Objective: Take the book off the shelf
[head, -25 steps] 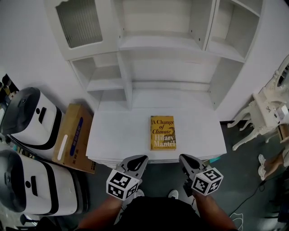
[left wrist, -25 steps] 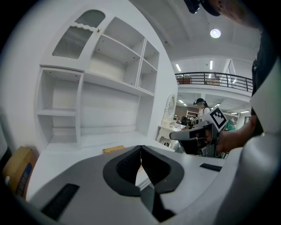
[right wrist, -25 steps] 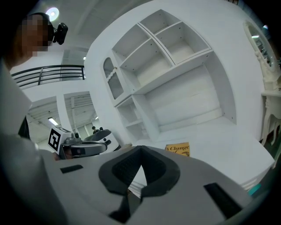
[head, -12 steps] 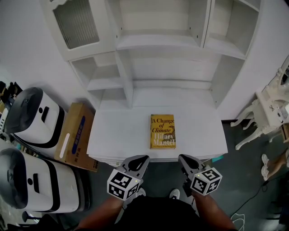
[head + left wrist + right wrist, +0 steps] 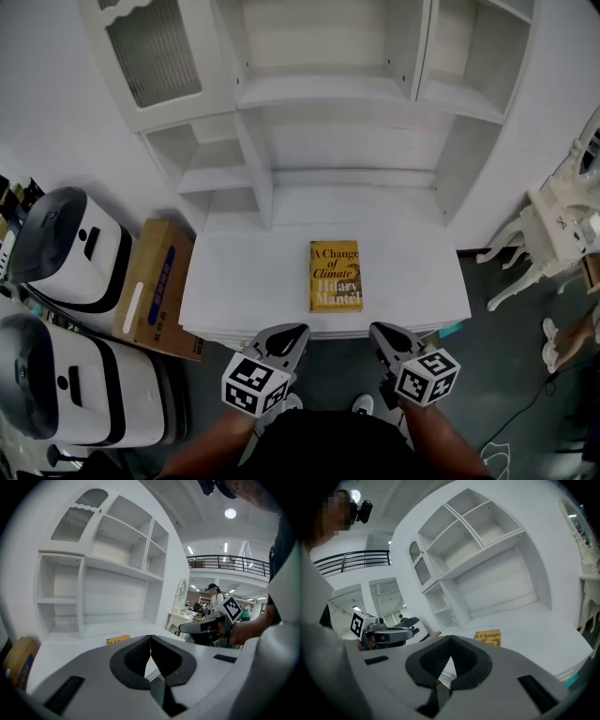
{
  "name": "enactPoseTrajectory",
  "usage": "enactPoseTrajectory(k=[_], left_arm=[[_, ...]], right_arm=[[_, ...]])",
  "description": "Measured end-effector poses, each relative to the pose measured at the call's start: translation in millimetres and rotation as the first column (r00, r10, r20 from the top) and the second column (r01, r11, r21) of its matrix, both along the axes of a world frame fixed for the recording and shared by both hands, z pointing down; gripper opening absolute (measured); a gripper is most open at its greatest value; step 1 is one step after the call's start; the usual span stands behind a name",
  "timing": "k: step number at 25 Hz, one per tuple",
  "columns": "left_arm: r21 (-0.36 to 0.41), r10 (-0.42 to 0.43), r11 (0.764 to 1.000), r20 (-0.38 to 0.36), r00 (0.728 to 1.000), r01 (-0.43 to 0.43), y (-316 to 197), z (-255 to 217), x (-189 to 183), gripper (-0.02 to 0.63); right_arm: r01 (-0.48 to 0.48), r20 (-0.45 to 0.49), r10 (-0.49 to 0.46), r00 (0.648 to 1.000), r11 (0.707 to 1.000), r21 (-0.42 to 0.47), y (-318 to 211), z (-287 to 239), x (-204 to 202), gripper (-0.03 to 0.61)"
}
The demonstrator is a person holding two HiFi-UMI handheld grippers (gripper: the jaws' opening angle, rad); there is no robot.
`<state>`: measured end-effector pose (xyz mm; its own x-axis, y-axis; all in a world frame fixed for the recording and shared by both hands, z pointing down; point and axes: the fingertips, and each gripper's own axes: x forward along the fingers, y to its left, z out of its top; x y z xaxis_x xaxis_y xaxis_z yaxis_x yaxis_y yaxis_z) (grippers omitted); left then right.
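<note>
At the desk (image 5: 234, 272) front edge, left tongs (image 5: 286, 336) are sitting pressed together, empty. Nothing is changing since a second ago bar slight head drift, so no progress is showing. Book (image 5: 336, 276) is lying flat on the desk, below the shelves (image 5: 319, 89), just ahead, between both tongs. Right tongs (image 5: 384, 334) are also closed, empty.

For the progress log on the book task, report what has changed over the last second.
Nothing visibly moved, and nothing was taken hold of or let go. The book still lies flat, cover up, on the white desk. The left tool and right tool stay shut and empty, held just short of the desk's front edge.
</note>
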<state>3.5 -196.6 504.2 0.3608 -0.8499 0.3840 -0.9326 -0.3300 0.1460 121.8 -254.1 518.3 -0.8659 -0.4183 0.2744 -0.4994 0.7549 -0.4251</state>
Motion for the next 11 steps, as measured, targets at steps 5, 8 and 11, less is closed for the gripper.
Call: enactPoseTrajectory(k=[5,8,11], left_arm=[[0.000,0.005,1.000,0.001,1.000,-0.005,1.1,1.7,-0.7,0.011],[0.001,0.006,1.000,0.002,1.000,-0.006,1.4,1.5,-1.1,0.011],[0.002,0.009,1.000,0.003,1.000,-0.009,0.9,0.6,-0.5,0.011]], right_arm=[[0.001,-0.008,-0.001,1.000,1.000,0.000,1.0,2.3,-0.1,0.028],[0.005,-0.007,-0.005,1.000,1.000,-0.004,2.1,1.2,-0.5,0.028],[0.009,-0.006,-0.009,1.000,1.000,-0.002,2.3,-0.9,-1.0,0.028]])
